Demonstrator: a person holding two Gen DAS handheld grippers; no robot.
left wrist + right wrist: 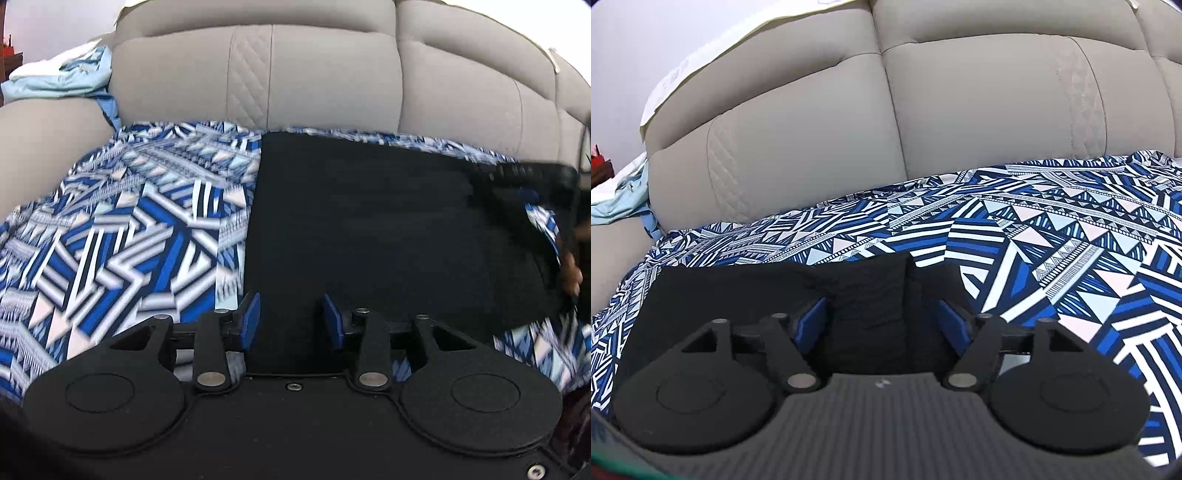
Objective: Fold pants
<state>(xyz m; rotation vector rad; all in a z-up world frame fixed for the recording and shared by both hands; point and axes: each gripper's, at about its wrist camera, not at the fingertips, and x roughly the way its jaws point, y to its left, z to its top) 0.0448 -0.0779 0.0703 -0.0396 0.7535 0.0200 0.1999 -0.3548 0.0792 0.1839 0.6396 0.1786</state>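
The black pants [369, 229] lie flat on a blue, white and black patterned sheet [122, 229], folded into a rough rectangle. My left gripper [292, 319] hovers over their near left corner. Its blue pads [251, 321] stand apart, with only flat cloth showing in the gap. In the right wrist view, my right gripper [883, 325] stands wide open over the pants [731, 295]. A raised ridge of black cloth [871, 306] lies between its pads, which do not press on it. The right gripper [532, 177] also shows as a dark blur at the pants' far right corner, held by a hand [570, 266].
A beige padded headboard [332, 74] rises right behind the sheet. A pale blue garment [62, 77] is heaped at the far left beside it. To the right of the pants, the patterned sheet [1071, 258] spreads wide.
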